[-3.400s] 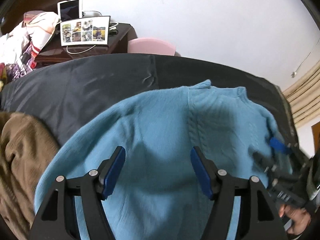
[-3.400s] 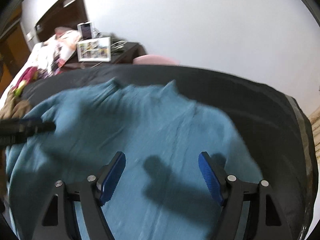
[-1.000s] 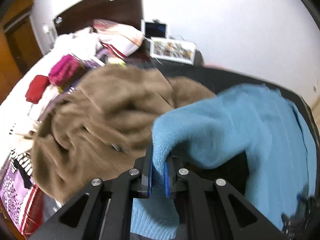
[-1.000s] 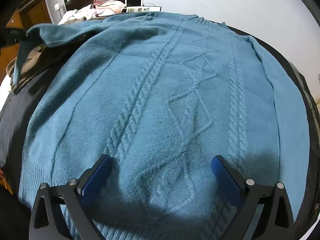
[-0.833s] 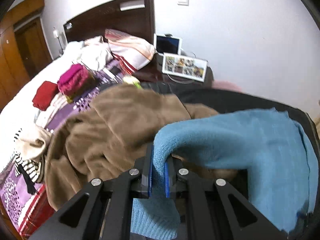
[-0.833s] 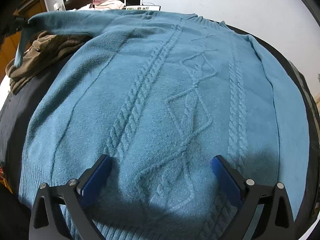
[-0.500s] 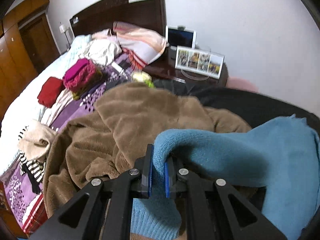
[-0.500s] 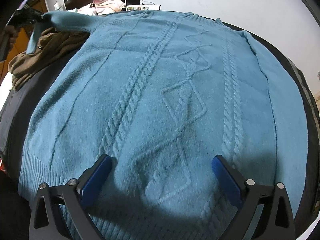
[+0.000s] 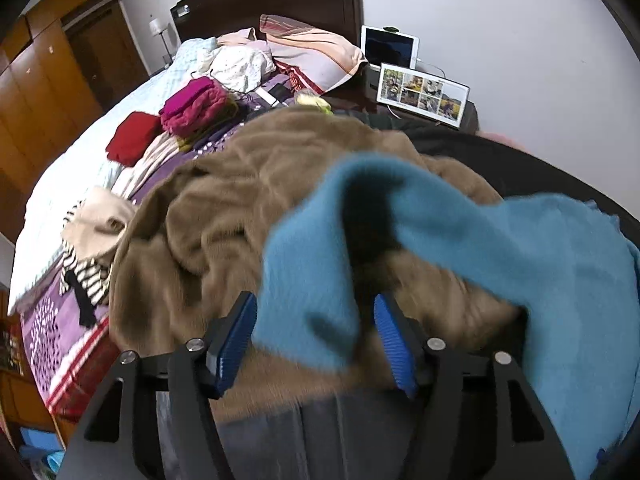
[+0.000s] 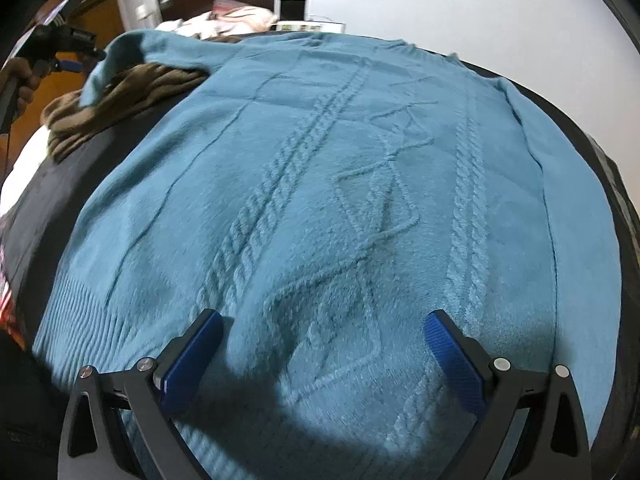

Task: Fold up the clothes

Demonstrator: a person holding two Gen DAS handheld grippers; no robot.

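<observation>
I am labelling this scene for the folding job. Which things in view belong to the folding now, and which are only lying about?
In the job:
- blue sweater, its sleeve between the opening left tongs
- right tongs, open over the sweater

Lying about:
- brown garment
- red folded cloth
- magenta knit
- striped cloth
- pillow
- photo frame
- tablet

We carry two alike tools: the left gripper [image 9: 314, 344] and the right gripper [image 10: 322, 364] each have black angular arms with triangular cut-outs, silver round screws at the joints, and ribbed bright-blue pads [image 10: 456, 360] lining the fingers.
</observation>
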